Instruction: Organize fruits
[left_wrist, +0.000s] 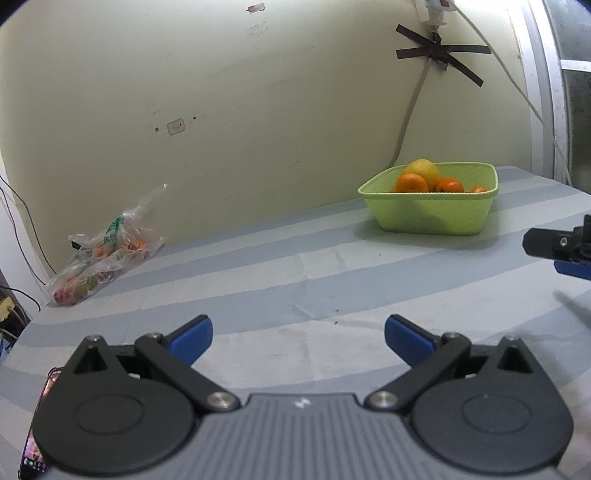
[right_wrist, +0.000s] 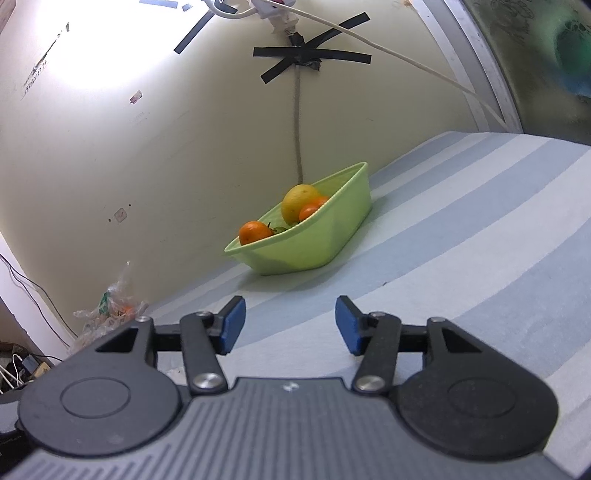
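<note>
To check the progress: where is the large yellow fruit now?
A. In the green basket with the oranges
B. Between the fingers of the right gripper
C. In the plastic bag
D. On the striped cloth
A: the yellow fruit sits inside the green basket behind the oranges.

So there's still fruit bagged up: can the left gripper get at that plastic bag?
Probably yes: the left gripper is open and empty, and only bare striped cloth lies before the plastic bag.
</note>
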